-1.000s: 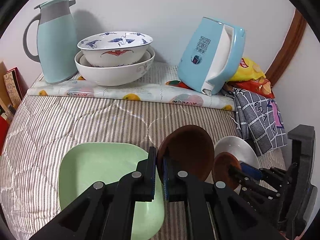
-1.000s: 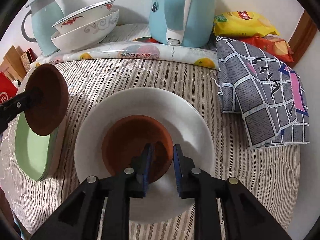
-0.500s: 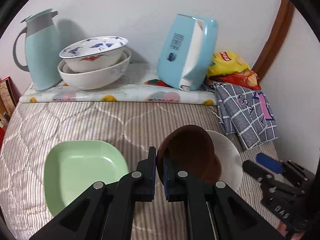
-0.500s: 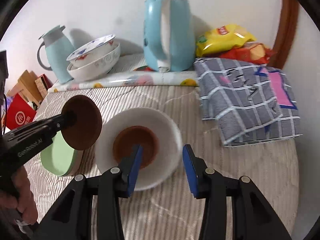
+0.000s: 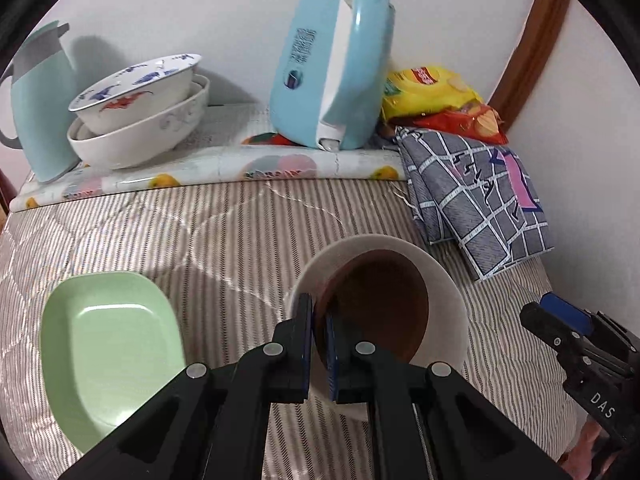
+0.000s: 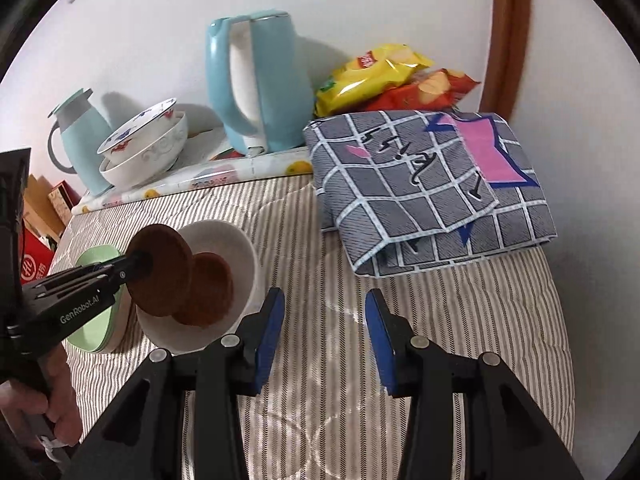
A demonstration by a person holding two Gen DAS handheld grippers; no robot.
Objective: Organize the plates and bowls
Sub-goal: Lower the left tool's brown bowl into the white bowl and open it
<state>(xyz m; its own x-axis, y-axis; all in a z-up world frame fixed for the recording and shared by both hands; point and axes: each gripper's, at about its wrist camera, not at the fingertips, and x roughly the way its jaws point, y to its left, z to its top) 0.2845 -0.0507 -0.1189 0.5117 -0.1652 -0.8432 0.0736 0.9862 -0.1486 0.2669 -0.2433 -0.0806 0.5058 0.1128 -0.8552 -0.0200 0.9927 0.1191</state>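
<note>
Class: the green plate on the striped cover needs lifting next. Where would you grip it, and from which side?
Grip the green plate by its raised rim, coming from above on the near edge, one finger inside and one outside. It lies flat and shallow, so only the rim offers a pinch; the white plate crowds its right.

Brown saucer (image 6: 160, 270) tilted above brown saucer in white plate (image 6: 240, 252).

Both cameras ride on the handheld grippers and look steeply down along their fingers toward the wall behind the striped quilted bed (image 5: 224, 232). The left wrist view sits close over the round white ceramic plate (image 5: 448, 280), with the square pale green plate (image 5: 104, 344) at its lower left. The right wrist view hangs near the bed's right side, close to the folded grey checked cloth (image 6: 420, 184). Both views share the white plate, the green plate, the light blue electric kettle (image 6: 256, 92) and the stacked white bowls (image 5: 136, 120) along the bed's far edge.
</note>
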